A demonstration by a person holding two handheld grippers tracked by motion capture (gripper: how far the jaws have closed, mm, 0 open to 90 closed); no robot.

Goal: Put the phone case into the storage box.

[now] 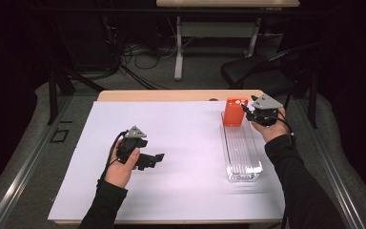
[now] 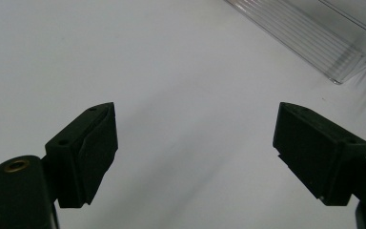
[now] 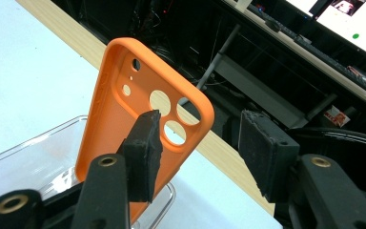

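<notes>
- High view: your right claw (image 1: pixel 250 113) sits at about 2 o'clock on the white table (image 1: pixel 181 143), just right of the orange phone case (image 1: pixel 234 111). The case stands upright at the far end of the clear plastic tray (image 1: pixel 241 152), which runs lengthwise along the right side of the table toward 4 o'clock.
- High view: your left claw (image 1: pixel 155 160) is at about 8 o'clock, low over bare table and pointing toward 3 o'clock, well apart from the tray and the case. Your hand (image 1: pixel 120 168) wraps the body beneath the grey three-cornered plate.
- Left gripper view: your left claw (image 2: pixel 195 143) stands released, jaws spread wide with only white table between them. The near end of the ribbed clear tray (image 2: pixel 333 43) shows at 1 o'clock, apart from both jaws.
- Right gripper view: your right claw (image 3: pixel 198 143) is released. The orange phone case (image 3: pixel 124 105) stands tilted in the tray (image 3: pixel 28 162), camera cut-outs at its top. It lies at 10 o'clock, mostly behind the left jaw, whose tip overlaps the case's edge by the cut-outs. Whether that pad touches it, you cannot tell. The right jaw stands clear of the case, so nothing is clamped.
</notes>
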